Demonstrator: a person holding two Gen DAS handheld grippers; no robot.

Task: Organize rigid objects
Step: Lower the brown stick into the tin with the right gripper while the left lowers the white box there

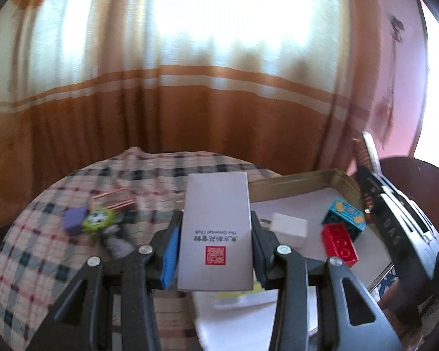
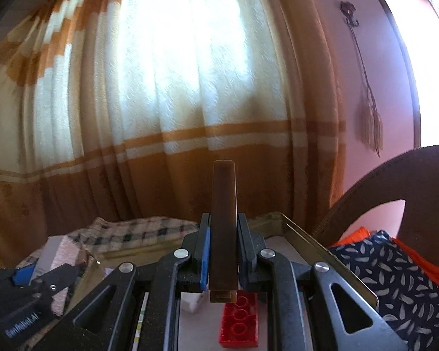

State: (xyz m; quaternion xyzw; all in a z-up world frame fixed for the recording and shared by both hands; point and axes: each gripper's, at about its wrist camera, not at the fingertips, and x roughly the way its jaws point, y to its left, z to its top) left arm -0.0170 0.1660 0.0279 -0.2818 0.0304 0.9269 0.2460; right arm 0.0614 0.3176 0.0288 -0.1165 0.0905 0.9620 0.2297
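The checked tablecloth [image 1: 38, 251] covers the surface and carries everything else; at about two o'clock on it in the left wrist view sits a shallow gold-rimmed tin tray [image 1: 301, 180], evidently the collecting place, since hard pieces are already gathered on its pale floor. Next in size is the grey card box [image 1: 216, 234], the thing now being sorted: the left gripper [image 1: 215, 231] clamps it across its narrow width, blue pad on one flank, so the long flat face stays up and level, probably so that it can be laid flat into the tray. It is a slim rectangular carton, matt grey, with a red square seal and small dark lettering reading upside down from this camera. The right gripper [image 2: 223, 251] has its jaws drawn close on a thin brown translucent strip [image 2: 224, 219] standing on edge and pointing toward twelve o'clock, above the tray; what the strip is I cannot tell. Inside the tray lie a red stud brick [image 1: 341, 247] at three o'clock, a blue patterned block [image 1: 346, 215] just behind it, and a white block [image 1: 289, 225] toward the centre. Left loose on the cloth at nine o'clock are a purple block [image 1: 74, 219] and a green toy [image 1: 98, 220], apparently still unsorted.
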